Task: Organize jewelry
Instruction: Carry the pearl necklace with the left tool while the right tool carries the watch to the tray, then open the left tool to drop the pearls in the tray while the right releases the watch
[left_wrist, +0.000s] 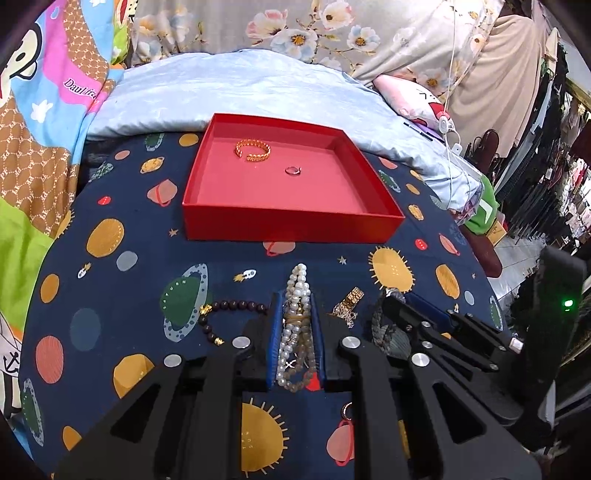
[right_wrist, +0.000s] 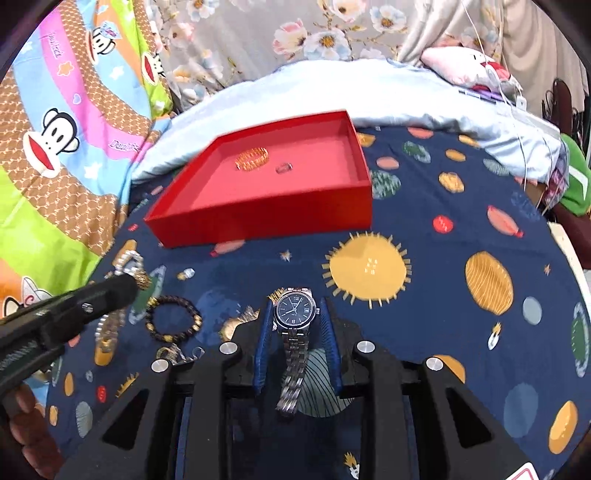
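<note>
The pearl necklace (left_wrist: 295, 325) lay between the fingers of the left tool (left_wrist: 295, 332), which were closed on it. The watch (right_wrist: 293, 332) lay between the right tool's (right_wrist: 294, 343) fingers, which stood apart beside its case. At twelve o'clock sat the red tray (left_wrist: 288, 225), holding a gold bracelet (left_wrist: 253, 149) and a ring (left_wrist: 293, 170). A dark bead bracelet (left_wrist: 221, 317) lay at nine o'clock on the planet-print cloth (left_wrist: 129, 295).

Planet-print navy bedsheet (left_wrist: 122, 280), pale blue quilt (left_wrist: 236, 88), floral fabric (left_wrist: 332, 29) behind, cartoon-monkey blanket (right_wrist: 62, 122)
</note>
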